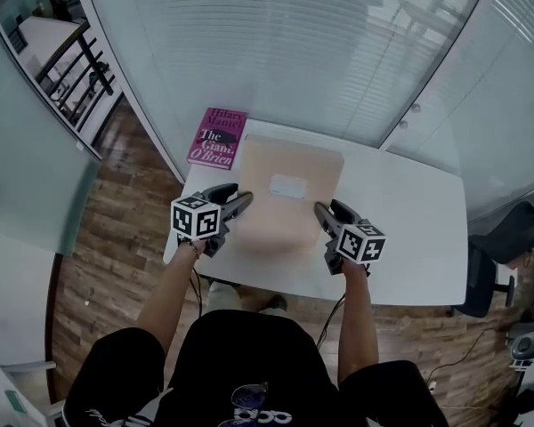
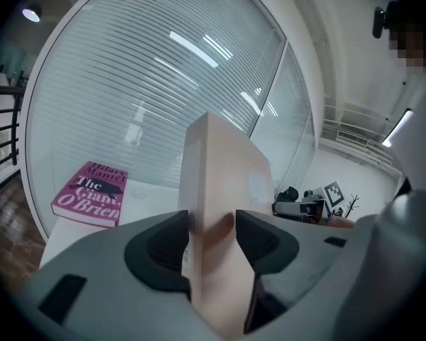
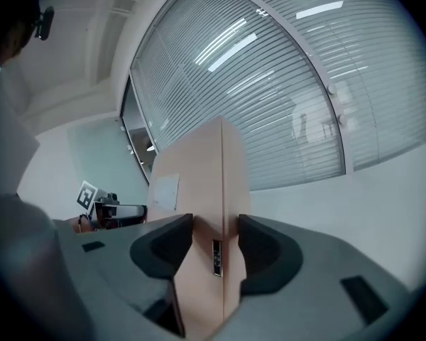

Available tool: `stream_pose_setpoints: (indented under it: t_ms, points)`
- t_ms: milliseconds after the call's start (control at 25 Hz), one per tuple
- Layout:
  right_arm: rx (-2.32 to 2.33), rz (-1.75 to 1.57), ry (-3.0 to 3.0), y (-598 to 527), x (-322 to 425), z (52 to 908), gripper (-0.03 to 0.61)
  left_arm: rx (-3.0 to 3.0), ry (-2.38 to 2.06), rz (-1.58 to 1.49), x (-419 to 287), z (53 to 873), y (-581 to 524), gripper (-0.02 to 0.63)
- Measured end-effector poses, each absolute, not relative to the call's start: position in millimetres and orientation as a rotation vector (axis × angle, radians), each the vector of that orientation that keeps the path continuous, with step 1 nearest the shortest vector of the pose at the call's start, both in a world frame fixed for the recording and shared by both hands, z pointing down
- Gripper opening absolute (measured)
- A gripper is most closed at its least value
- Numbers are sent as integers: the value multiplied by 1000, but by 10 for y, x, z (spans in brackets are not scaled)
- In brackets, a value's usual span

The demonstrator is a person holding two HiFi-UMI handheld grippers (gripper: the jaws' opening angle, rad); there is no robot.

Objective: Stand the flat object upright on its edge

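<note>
Now, the left gripper (image 1: 238,203) has its jaws closed across the thickness of a flat beige box (image 1: 285,205), clamping that box's left side edge. In the left gripper view, the left gripper (image 2: 211,226) has one dark pad on each broad face, and the box (image 2: 224,169) runs up and away between the two pads. The right gripper (image 1: 324,214) holds the opposite side edge the same way. In the right gripper view, the right gripper (image 3: 215,229) has its pads pressed on either face of the box (image 3: 199,169), with a small printed strip on the narrow side between them.

The box therefore sits between the two grippers, directly ahead of the person and over the near half of the white table (image 1: 409,229). Its broad labelled face is turned up toward the head camera and its near edge is blurred. Whether the far edge touches the tabletop cannot be told.

By count there are two grippers, one box, one pale label (image 1: 289,186) on it and one table. There is also one pink book (image 1: 217,138), lying flat at the table's far left corner, apart from the box and visible in the left gripper view (image 2: 90,194).
</note>
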State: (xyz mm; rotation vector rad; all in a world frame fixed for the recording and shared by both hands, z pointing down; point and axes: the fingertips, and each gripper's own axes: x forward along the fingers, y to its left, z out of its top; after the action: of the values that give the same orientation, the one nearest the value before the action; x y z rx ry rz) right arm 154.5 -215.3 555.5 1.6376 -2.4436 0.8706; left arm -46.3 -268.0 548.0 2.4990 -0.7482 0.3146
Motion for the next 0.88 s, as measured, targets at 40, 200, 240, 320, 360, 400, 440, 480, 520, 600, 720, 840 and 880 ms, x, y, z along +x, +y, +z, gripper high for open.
stream_pose_setpoints:
  t_ms: [40, 200, 240, 320, 360, 400, 440, 480, 520, 600, 720, 840, 880]
  points:
    - [1641, 854, -2444, -2211, 1508, 5515, 218, 2509, -749, 312, -501, 5439, -2747, 223]
    - [1663, 779, -2432, -2410, 1400, 5384, 218, 2563, -732, 357, -592, 5347, -2972, 218]
    - [1675, 757, -2427, -2449, 1378, 5353, 216, 2579, -726, 372, -610, 5328, -3011, 218]
    - [1700, 706, -2412, -2529, 1318, 5299, 215, 2611, -725, 396, -664, 5294, -3091, 215]
    - [1710, 682, -2402, -2570, 1283, 5277, 212, 2626, -728, 406, -696, 5281, -3137, 213]
    - [1720, 662, -2390, -2610, 1250, 5261, 209, 2638, -731, 415, -725, 5270, -3186, 212]
    - [1731, 645, -2380, -2650, 1220, 5246, 207, 2649, -730, 421, -752, 5259, -3236, 210]
    - [1744, 632, -2372, -2689, 1192, 5230, 204, 2658, -725, 425, -775, 5247, -3286, 209]
    - [1759, 622, -2367, -2728, 1169, 5210, 202, 2666, -717, 427, -795, 5230, -3336, 206]
    - [1782, 608, -2359, -2810, 1132, 5160, 201, 2680, -705, 427, -827, 5182, -3440, 205]
    - [1809, 601, -2350, -2929, 1082, 5100, 199, 2697, -696, 418, -871, 5113, -3590, 202]
    - [1840, 593, -2335, -3032, 1014, 5087, 198, 2707, -681, 411, -934, 5104, -3716, 199]
    - [1850, 591, -2329, -3067, 991, 5091, 198, 2709, -676, 408, -956, 5109, -3756, 199]
